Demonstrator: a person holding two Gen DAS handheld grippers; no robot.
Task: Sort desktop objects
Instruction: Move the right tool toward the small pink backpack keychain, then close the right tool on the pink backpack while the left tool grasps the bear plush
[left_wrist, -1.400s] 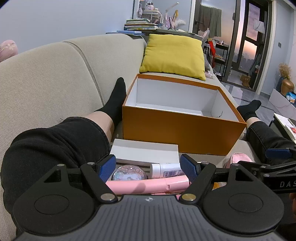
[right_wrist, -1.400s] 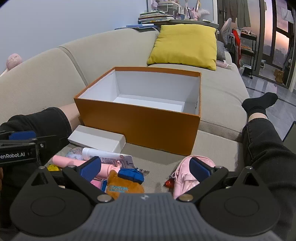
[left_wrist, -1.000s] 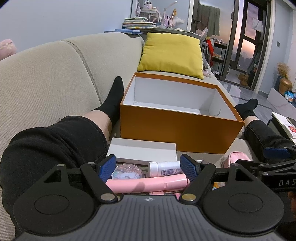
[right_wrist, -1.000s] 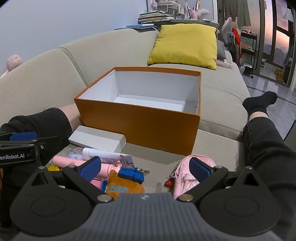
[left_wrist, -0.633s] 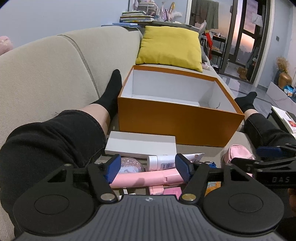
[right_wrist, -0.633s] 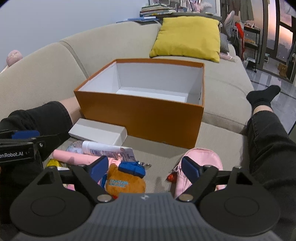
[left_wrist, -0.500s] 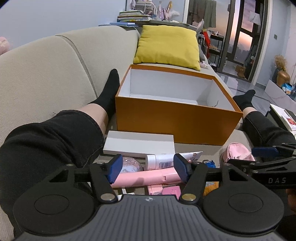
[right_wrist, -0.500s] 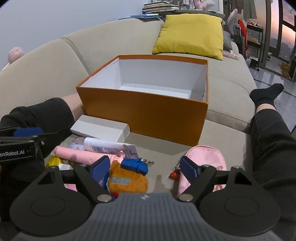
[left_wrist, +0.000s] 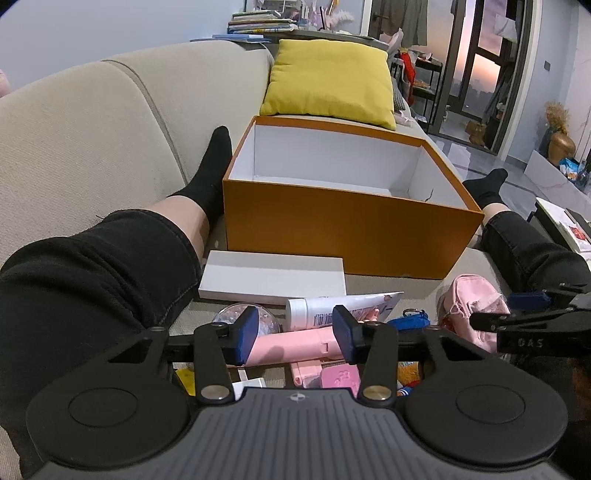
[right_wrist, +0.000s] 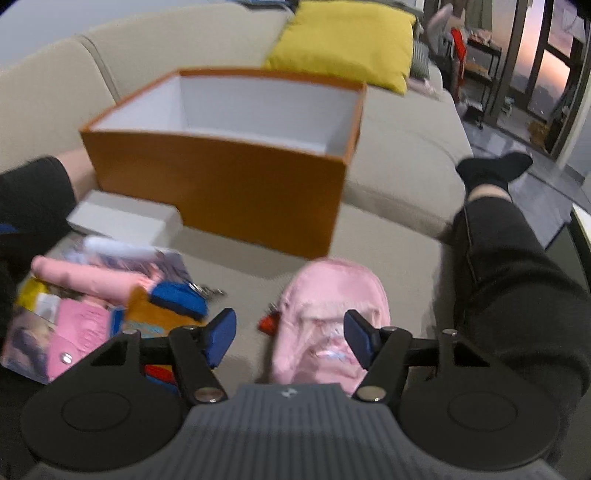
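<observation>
An open orange box (left_wrist: 351, 229) (right_wrist: 221, 184) with a white, empty inside stands on the beige sofa seat. In front of it lie a flat white box (left_wrist: 273, 273), a white tube (left_wrist: 332, 308), a clear ball (left_wrist: 236, 317), a long pink stick (left_wrist: 291, 343) and an orange plush with a blue cap (right_wrist: 166, 306). My left gripper (left_wrist: 294, 334) hovers low over the pile, its jaws closing with the pink stick between them and no pad pressing on it. My right gripper (right_wrist: 289, 336) is over a pink pouch (right_wrist: 332, 295), jaws closing, untouched.
A person's legs in black trousers (left_wrist: 92, 280) (right_wrist: 517, 266) lie on both sides of the pile. A yellow cushion (left_wrist: 328, 85) rests behind the box. The sofa back (left_wrist: 92, 140) rises at the left, and the seat edge drops to the floor at the right.
The left jaws have narrowed around the pink stick. My right gripper has sunk and shifted right, over the pink pouch, and its jaws have begun to narrow.
</observation>
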